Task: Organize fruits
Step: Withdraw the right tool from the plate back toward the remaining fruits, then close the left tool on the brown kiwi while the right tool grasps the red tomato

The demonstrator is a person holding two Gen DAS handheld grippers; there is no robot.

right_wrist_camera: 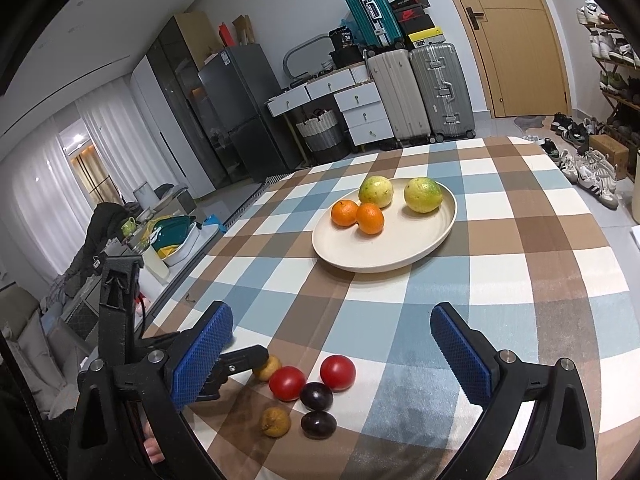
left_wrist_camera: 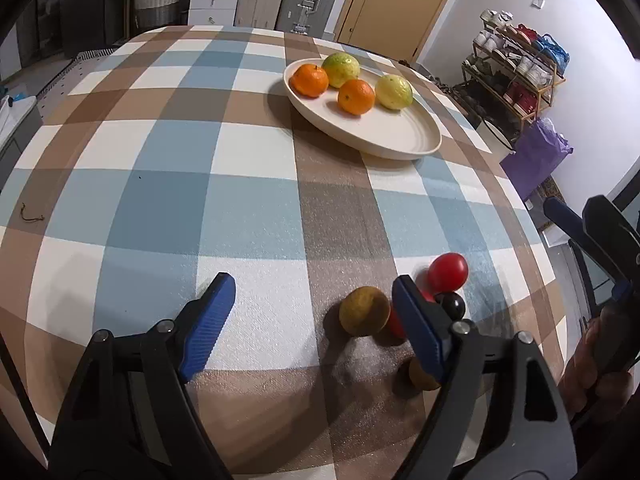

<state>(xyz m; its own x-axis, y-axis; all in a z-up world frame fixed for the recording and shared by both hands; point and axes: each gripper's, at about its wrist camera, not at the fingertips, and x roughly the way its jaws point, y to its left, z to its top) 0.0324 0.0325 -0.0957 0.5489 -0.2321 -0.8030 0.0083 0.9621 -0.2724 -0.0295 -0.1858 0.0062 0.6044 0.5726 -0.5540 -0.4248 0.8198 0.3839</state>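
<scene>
Over a table spread with a blue, tan and cream checked cloth (left_wrist_camera: pixel 248 200), the left gripper (left_wrist_camera: pixel 314 306) hangs low with its ribbed blue pads (left_wrist_camera: pixel 208 320) apart and clamped on nothing. A dull, rough-skinned yellow-brown fruit (left_wrist_camera: pixel 365 311) sits just inside its right-hand pad; behind that pad crowd a glossy red tomato (left_wrist_camera: pixel 448 272), a shiny dark plum (left_wrist_camera: pixel 452 305) and a second brown fruit (left_wrist_camera: pixel 420 376), partly hidden.

The right gripper (right_wrist_camera: pixel 332 340) is likewise spread wide and empty, its knurled blue pads (right_wrist_camera: pixel 460 356) framing the loose pile from above. Below and between its fingers lie two smooth red tomatoes (right_wrist_camera: pixel 338 372), two dark plums (right_wrist_camera: pixel 317 395) and a wrinkled brown fruit (right_wrist_camera: pixel 275 422); another brown fruit (right_wrist_camera: pixel 268 368) touches the tip of the other tool's black finger, which reaches in from the left.

Well ahead of both tools rests a shallow, round, cream-coloured plate (right_wrist_camera: pixel 400 256) with a raised rim. It holds two bright, dimpled mandarins (right_wrist_camera: pixel 370 218) side by side and two larger yellow-green round fruits (right_wrist_camera: pixel 423 194) toward its far edge. A person's fingers (left_wrist_camera: pixel 596 380) grip the right tool's handle.
</scene>
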